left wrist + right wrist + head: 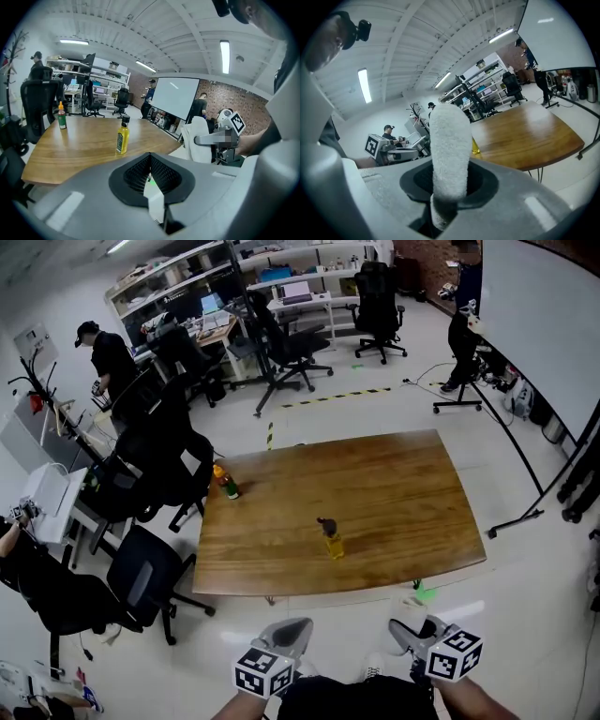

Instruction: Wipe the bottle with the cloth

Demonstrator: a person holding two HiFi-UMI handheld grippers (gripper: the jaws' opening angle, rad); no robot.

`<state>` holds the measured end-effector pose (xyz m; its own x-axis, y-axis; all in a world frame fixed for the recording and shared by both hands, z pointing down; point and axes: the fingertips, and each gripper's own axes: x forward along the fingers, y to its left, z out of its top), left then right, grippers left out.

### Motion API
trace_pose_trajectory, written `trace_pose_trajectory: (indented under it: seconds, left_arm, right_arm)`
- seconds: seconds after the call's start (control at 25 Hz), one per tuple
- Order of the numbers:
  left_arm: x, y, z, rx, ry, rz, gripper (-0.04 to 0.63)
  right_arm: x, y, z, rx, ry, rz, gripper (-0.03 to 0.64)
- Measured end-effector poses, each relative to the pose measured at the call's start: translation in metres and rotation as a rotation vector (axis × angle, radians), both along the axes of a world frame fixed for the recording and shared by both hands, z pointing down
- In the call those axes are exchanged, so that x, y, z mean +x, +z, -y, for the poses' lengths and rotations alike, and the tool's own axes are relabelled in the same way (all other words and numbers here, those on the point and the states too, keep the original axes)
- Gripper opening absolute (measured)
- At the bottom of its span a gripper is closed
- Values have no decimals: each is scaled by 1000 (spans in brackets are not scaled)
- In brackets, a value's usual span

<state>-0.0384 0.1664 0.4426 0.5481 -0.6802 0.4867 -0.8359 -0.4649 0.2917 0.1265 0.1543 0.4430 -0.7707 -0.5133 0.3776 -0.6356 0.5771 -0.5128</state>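
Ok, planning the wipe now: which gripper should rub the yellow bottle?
Right. The right gripper is shut on the cloth; the left gripper is shut and empty, probably better kept for steadying the bottle.

The right tongs (449,185) were clamped on a white fluffy cloth (449,145), which stood upright out of the dark pads and filled the middle of the view. Just past its right edge a sliver of a yellow bottle (475,147) showed on the brown wooden bench (525,133), which spread away to the right. At the left, off the bench, were the left tongs (410,150), their black-and-white marker cube (372,146) facing the camera; how their pads stood could not be told. Behind them was a person in a dark cap (387,132). Further back stood pale shelving (485,89) and black office chairs (511,88), and a large white screen (562,33) filled the upper right.
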Motion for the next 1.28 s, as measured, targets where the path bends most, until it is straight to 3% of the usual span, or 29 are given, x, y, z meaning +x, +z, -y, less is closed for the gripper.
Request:
trace_pose_trajectory:
  seconds: [0.32,0.84,1.28]
  left_arm:
    - [-13,11,-12,-11,38,-72,17]
    - [-32,15,-19,-21,19,-74,17]
    - [-25,12,-17,-25,26,-67,17]
  right_arm:
    - [-29,12,-26,-32,21,-46,80]
    - [-49,9,-25,-22,6,-67,77]
    - [-45,6,-27,-27,8,-57,77]
